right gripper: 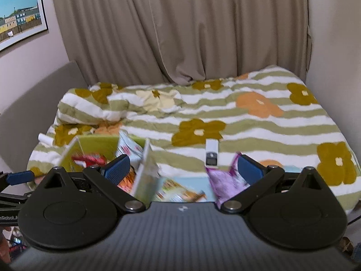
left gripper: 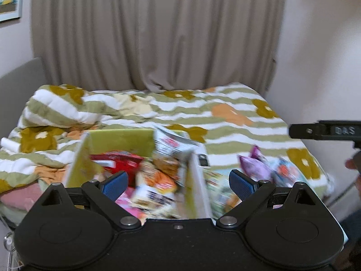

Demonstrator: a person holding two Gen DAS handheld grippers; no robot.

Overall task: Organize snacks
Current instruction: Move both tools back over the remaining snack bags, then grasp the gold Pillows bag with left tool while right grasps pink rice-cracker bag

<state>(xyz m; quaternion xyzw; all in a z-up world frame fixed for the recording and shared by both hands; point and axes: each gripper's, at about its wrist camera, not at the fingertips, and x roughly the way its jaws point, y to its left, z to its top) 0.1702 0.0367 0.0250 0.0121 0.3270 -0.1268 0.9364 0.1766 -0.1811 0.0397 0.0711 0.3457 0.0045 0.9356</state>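
Observation:
A yellow-green open box [left gripper: 121, 136] sits on the bed, filled with snack packs: a red one [left gripper: 117, 161], an orange one [left gripper: 158, 178] and a white one [left gripper: 169, 145] leaning on its right wall. My left gripper [left gripper: 178, 181] is open and empty just above the box. Right of the box lie a purple snack bag [left gripper: 255, 166] and a flat colourful pack [left gripper: 222, 187]. My right gripper [right gripper: 182, 169] is open and empty, above the flat pack [right gripper: 180, 189], with the purple bag [right gripper: 225, 180] beside its right finger. The box [right gripper: 94, 145] shows at its left.
The bed carries a green-and-white striped duvet with flowers [right gripper: 248, 122]. A small white device [right gripper: 212, 153] lies on it behind the purple bag. Curtains [right gripper: 180, 27] hang behind, a grey headboard [right gripper: 33, 103] at left, a wall at right.

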